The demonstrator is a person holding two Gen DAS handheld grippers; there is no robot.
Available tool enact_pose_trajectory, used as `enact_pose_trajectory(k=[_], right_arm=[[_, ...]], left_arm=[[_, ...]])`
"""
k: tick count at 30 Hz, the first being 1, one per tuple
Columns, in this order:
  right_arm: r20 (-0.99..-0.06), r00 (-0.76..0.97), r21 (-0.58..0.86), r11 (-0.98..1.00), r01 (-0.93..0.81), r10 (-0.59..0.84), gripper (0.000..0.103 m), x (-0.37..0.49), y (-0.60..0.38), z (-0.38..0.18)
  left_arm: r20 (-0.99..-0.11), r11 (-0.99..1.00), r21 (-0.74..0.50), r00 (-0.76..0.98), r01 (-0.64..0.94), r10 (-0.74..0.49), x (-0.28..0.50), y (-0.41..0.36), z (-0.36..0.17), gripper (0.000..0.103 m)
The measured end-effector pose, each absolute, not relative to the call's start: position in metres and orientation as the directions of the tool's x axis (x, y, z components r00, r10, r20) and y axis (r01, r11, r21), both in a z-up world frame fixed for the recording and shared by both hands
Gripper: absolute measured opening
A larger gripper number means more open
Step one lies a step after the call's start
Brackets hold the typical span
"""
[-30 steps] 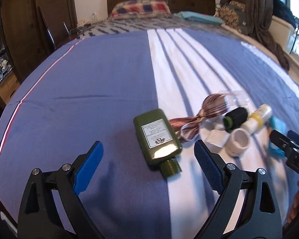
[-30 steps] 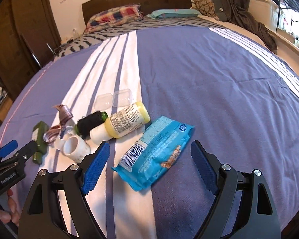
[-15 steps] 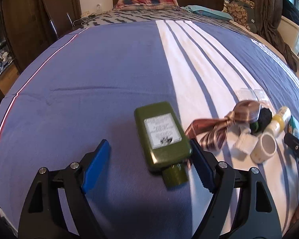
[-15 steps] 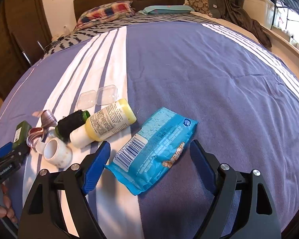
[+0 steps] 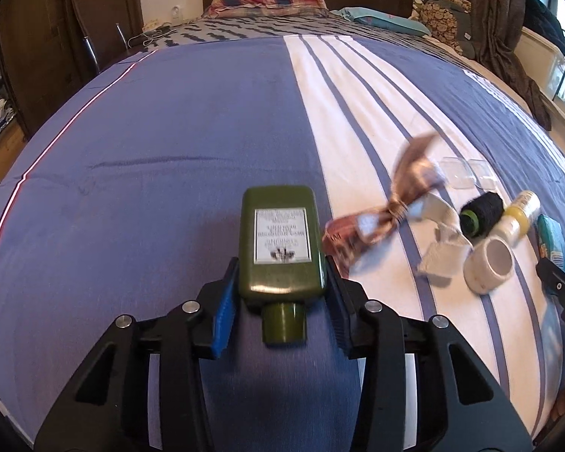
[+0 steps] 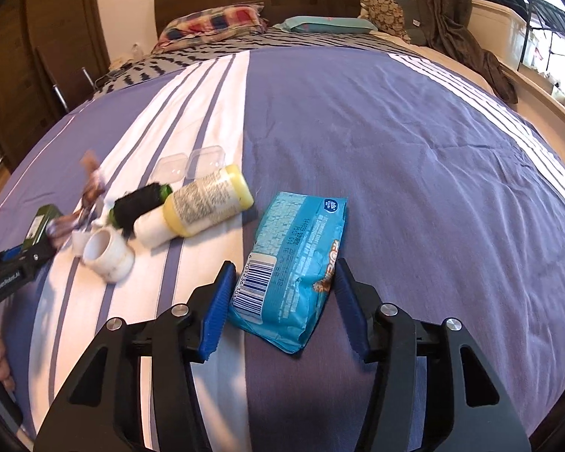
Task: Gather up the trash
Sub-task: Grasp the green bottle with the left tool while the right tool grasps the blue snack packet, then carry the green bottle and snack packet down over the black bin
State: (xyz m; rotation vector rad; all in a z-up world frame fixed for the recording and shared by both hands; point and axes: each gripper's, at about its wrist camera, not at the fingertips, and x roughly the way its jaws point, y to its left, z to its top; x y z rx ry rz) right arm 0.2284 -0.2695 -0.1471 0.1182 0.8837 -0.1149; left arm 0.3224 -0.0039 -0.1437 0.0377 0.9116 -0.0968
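While both tools sit low over the striped bedspread [image 6: 395,143]:
Left gripper [image 5: 280,309]: pads pinching green bottle [image 5: 280,241], cap toward camera.
Right gripper [image 6: 282,301]: pads against sides of blue snack packet [image 6: 293,263].
Between them: ribbon [image 5: 388,207], yellow bottle [image 6: 203,205], white ring [image 6: 109,252].

We read "GenRobot.AI" on the left gripper [image 6: 9,280]; blue snack packet [image 6: 295,267] carries a barcode, digits unclear; green bottle [image 5: 281,243] label illegible.
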Motion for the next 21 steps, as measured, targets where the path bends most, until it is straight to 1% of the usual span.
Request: enact_pose_trajectory(k=[4, 9, 19, 20, 21], right_arm=[[-0.774, 0.632, 0.061, 0.989, 0.138, -0.04, 0.053, 0.219, -0.27, -0.146], [-0.768, 0.639, 0.053, 0.992, 0.113, -0.032, 0.049, 0.205, -0.266, -0.144], [-0.756, 0.655, 0.044, 0.998, 0.043, 0.005, 0.045, 0.154, -0.255, -0.136], [-0.755, 0.655, 0.047, 0.998, 0.037, 0.011, 0.04, 0.149, -0.254, -0.136], [-0.755, 0.656, 0.051, 0.998, 0.029, 0.02, 0.039, 0.143, -0.253, -0.136]], left_arm=[[-0.787, 0.994, -0.025, 0.61, 0.107, -0.085, 0.315, 0.0, -0.142, 0.04], [-0.782, 0.992, -0.026, 0.616, 0.127, -0.099, 0.299, 0.002, -0.142, 0.039], [-0.761, 0.987, -0.009, 0.64, 0.159, -0.11, 0.224, 0.001, -0.14, 0.039], [-0.759, 0.986, -0.008, 0.642, 0.164, -0.113, 0.214, 0.0, -0.14, 0.039], [-0.757, 0.985, -0.009, 0.643, 0.17, -0.118, 0.203, -0.002, -0.14, 0.039]])
